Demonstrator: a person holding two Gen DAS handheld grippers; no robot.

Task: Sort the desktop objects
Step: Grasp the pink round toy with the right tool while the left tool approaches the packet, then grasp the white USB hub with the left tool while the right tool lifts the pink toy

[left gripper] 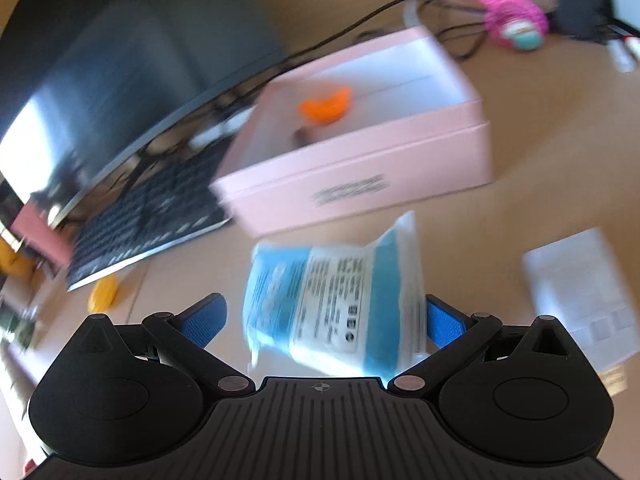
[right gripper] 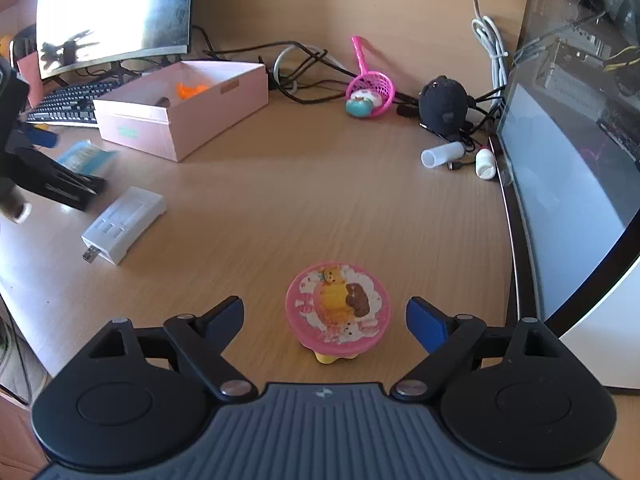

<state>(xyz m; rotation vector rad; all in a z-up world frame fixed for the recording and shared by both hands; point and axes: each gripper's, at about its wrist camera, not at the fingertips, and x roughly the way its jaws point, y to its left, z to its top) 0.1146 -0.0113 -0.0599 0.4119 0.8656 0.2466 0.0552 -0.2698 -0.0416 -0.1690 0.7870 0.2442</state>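
In the left wrist view a blue and white packet [left gripper: 332, 300] stands tilted between the fingers of my left gripper [left gripper: 324, 320]. The jaws are wide apart and a gap shows beside the left pad [left gripper: 204, 316]; the view is blurred. Beyond it is an open pink box [left gripper: 360, 176] with an orange piece [left gripper: 324, 106] inside. In the right wrist view my right gripper [right gripper: 324, 316] is open around a round pink toy [right gripper: 338, 308] that stands on the desk, and neither pad touches it. The left gripper [right gripper: 44, 176] shows at that view's left edge, by the packet [right gripper: 84, 158].
A white adapter [right gripper: 124, 224] lies left of centre. A pink net toy [right gripper: 370, 88], a black plush [right gripper: 444, 106], a white tube [right gripper: 442, 156] and cables sit at the back. A keyboard [right gripper: 68, 104] and monitor [right gripper: 112, 8] stand behind the pink box [right gripper: 180, 120]. A computer case [right gripper: 568, 160] lines the right.
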